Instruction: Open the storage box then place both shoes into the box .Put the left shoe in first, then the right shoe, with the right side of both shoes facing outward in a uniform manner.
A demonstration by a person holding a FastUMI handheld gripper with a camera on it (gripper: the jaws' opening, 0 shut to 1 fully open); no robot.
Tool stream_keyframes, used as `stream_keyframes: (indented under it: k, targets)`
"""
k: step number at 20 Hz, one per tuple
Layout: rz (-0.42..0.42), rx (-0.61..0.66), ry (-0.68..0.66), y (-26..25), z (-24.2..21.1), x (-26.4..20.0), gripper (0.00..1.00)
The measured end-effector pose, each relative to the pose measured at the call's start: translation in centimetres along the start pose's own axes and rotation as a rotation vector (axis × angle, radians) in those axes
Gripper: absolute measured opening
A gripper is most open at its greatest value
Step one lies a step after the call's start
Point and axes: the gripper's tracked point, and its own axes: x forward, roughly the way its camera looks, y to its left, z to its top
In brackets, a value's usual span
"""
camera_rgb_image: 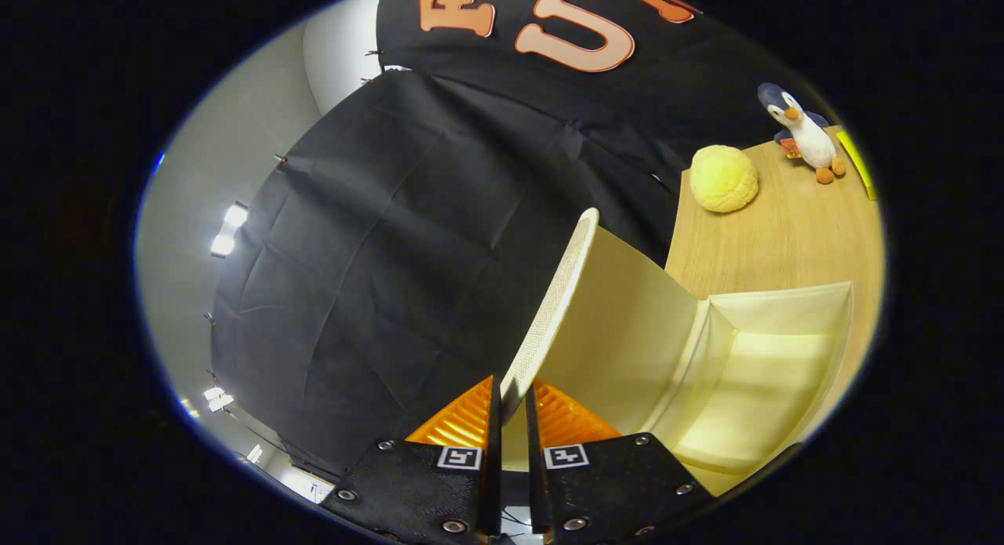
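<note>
We have the gripper (511, 400) clamped on the storage box lid (553, 302) edge, box (773, 349) open just ahead. Thin grip; we judge it may slip and fall closed.

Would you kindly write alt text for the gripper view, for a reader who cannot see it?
The gripper is shut on the edge of the storage box's cream lid, holding it raised above the open, empty storage box on a wooden table. Beyond the box, a yellow plush ball and a toy penguin sit on the table.
</note>
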Motion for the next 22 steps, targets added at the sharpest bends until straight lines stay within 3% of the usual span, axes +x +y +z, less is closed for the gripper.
stream_keyframes:
  k: [6,9,10,11,13,15,22]
  targets:
    - [-0.113,-0.024,0.063,0.3,-2.9,7.3,0.18]
    - [-0.161,-0.098,0.028,-0.8,-2.6,5.9,0.51]
    - [-0.168,-0.123,0.022,-0.7,-2.7,5.8,0.56]
    - [-0.173,-0.145,0.02,-1.0,-2.6,5.4,0.68]
    - [-0.21,-0.193,-0.001,-1.5,-2.1,3.5,0.79]
    - [-0.284,-0.252,-0.041,-4.2,-1.8,0.2,0.84]
    - [-0.561,-0.316,-0.138,-16.3,-1.5,-11.2,0.87]
